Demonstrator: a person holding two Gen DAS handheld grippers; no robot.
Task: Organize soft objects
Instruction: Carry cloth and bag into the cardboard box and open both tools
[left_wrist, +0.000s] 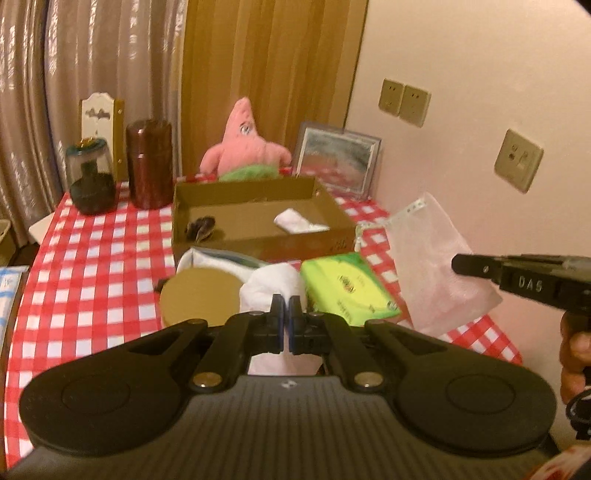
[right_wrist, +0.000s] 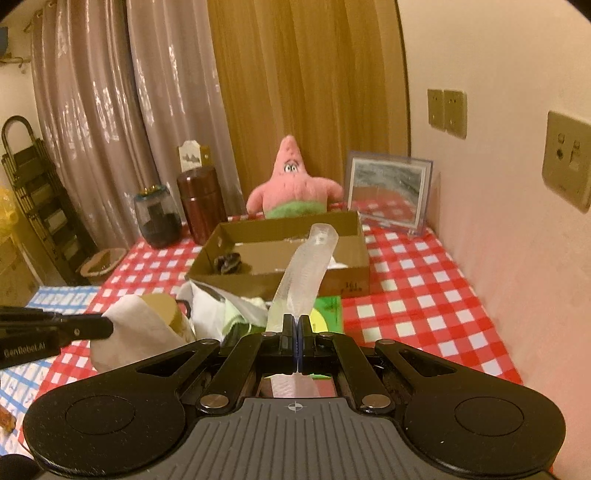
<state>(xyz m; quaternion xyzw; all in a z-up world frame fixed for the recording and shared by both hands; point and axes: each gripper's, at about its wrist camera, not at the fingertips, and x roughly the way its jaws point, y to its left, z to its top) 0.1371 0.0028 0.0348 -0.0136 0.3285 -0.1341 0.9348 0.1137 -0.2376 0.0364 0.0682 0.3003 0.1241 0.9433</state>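
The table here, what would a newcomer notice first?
Probably the pink starfish plush, upright behind the open cardboard box on the red checked tablecloth. Next, the two grippers: the left gripper pinches a white cloth, the right gripper a clear plastic bag.

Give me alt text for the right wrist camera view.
The right gripper, shut on a clear plastic bag, holds it above a red checked tablecloth. Behind sit an open cardboard box and a pink starfish plush.
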